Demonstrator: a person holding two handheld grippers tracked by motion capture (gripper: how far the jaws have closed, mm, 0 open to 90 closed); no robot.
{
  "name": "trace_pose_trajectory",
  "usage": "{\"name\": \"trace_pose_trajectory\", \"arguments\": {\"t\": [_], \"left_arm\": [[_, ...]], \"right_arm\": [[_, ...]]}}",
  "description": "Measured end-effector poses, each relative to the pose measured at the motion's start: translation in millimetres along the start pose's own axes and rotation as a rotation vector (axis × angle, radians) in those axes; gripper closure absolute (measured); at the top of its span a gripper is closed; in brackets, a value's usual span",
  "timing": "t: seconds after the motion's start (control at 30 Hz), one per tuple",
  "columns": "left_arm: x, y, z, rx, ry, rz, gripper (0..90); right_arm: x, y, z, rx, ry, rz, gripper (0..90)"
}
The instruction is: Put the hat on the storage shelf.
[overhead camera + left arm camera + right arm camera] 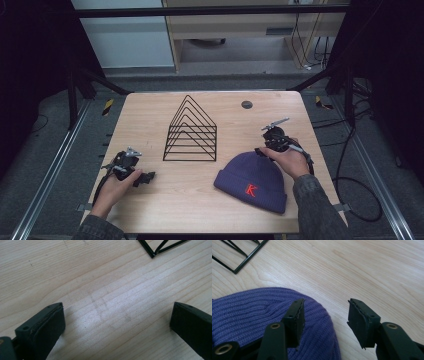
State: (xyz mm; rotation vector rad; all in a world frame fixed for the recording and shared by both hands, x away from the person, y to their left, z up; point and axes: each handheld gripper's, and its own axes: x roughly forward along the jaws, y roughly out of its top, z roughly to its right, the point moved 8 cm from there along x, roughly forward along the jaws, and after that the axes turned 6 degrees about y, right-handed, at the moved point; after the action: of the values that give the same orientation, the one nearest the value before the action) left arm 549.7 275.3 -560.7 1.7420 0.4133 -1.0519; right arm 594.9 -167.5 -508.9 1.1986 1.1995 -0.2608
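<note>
Judging from how things lie, the step in hand is to take the purple beanie (251, 181), which lies flat on the table (150, 112) near its front right corner, with the red letter on the cuff facing the front edge. The right gripper (325, 315) is at the crown of the hat, at the side toward the right edge, with the jaws standing wide apart: one jaw is over the knit, the other over the bare wood just beside it. For a good grasp, I think the gripper should go low, so the outer jaw slides under the edge of the fabric, and close on a full fold of knit, not on a few threads, because this soft fabric may slip out. The left gripper (116, 322) rests near the front left corner, also wide open and empty, over bare wood. The black wire rack (191, 131) stands at the middle of the table, well apart from the hat.
</note>
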Motion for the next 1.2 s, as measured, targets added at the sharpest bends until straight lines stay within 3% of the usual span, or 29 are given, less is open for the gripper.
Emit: {"name": "trace_pose_trajectory", "arguments": {"t": [0.4,0.67,0.93,1.2], "left_arm": [[0.4,0.7,0.9,0.003,-0.002,0.004,0.0],[0.4,0.6,1.0,0.007,-0.004,0.002,0.0],[0.6,0.8,1.4,0.006,-0.005,0.005,0.0],[0.6,0.9,1.7,0.007,-0.006,0.006,0.0]], "right_arm": [[20.1,-10.7,-0.7,0.038,0.014,-0.045,44.2],[28.6,-19.4,-4.7,0.07,0.052,-0.07,45.9],[24.3,-20.9,-10.3,0.039,0.09,-0.053,73.5],[4.1,-17.4,-20.5,0.002,0.118,0.032,77.7]]}}
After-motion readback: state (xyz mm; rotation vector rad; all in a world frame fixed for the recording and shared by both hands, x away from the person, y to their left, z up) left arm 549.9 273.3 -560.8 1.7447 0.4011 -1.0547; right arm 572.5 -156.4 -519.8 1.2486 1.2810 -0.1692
